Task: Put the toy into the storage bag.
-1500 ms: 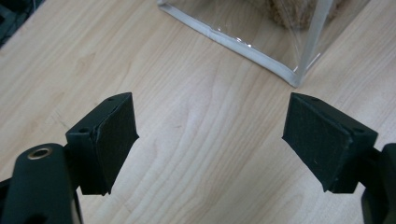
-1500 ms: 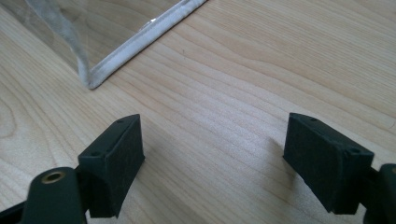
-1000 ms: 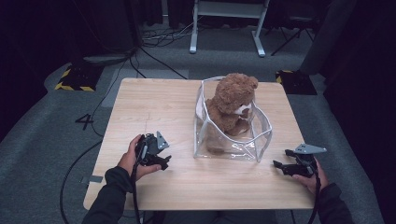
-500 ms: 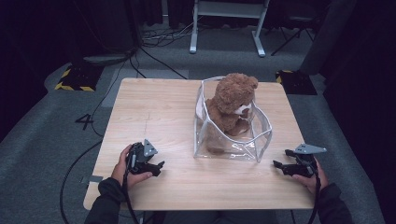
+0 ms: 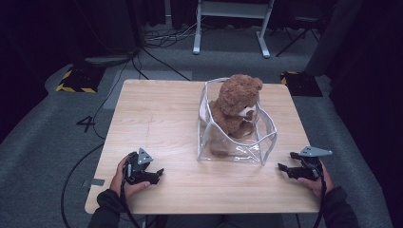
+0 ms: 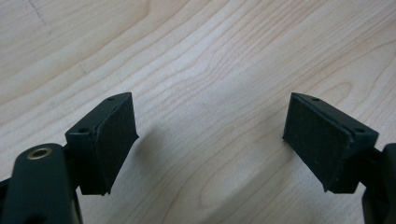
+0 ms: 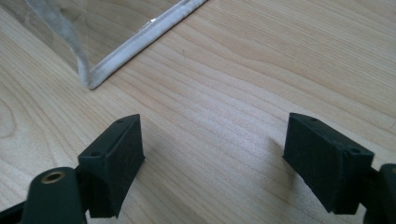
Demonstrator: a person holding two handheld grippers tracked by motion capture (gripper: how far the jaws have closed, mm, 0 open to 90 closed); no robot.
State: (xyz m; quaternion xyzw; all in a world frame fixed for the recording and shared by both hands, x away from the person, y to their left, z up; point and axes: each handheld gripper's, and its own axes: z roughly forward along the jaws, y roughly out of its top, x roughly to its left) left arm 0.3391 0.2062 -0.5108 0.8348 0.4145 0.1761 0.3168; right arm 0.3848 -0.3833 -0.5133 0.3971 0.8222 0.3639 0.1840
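- High view: a square wooden table (image 5: 161,114) with a light grain stands on grey carpet; the person's forearms enter from the bottom edge, one at each near corner.
- Left gripper (image 5: 154,175): held in the person's left hand (image 5: 124,179) low over the near left part of the table, pointing toward the table's middle. A grey three-cornered plate sits on top of it. Its jaws are spread wide and released, with nothing between them.
- Left gripper view: the two black pads (image 6: 114,140) stand far apart over bare wood grain; a soft shadow lies beneath the left one.
- Right gripper (image 5: 286,167): held in the person's right hand (image 5: 317,181) near the right front edge of the table, pointing toward the bag. Its jaws are likewise released and empty.
- Right gripper view: the pads (image 7: 122,158) frame bare wood, and beyond them lies the white-trimmed near corner of the clear bag (image 7: 116,51), apart from the jaws.
- Clear plastic bag (image 5: 237,152): a transparent, white-edged pouch standing open-topped on the table's right half, near the centre. It lies between the two grippers, closer to the right one and well apart from the left one.
- Teddy bear (image 5: 236,102): a brown plush toy sitting upright inside the bag, its head rising above the rim and tilted slightly to the right.
- Surroundings: black cables (image 5: 157,59) trail across the carpet, a white metal stand (image 5: 230,23) is behind the table, and yellow-and-black hazard tape (image 5: 71,88) marks the floor at the left.
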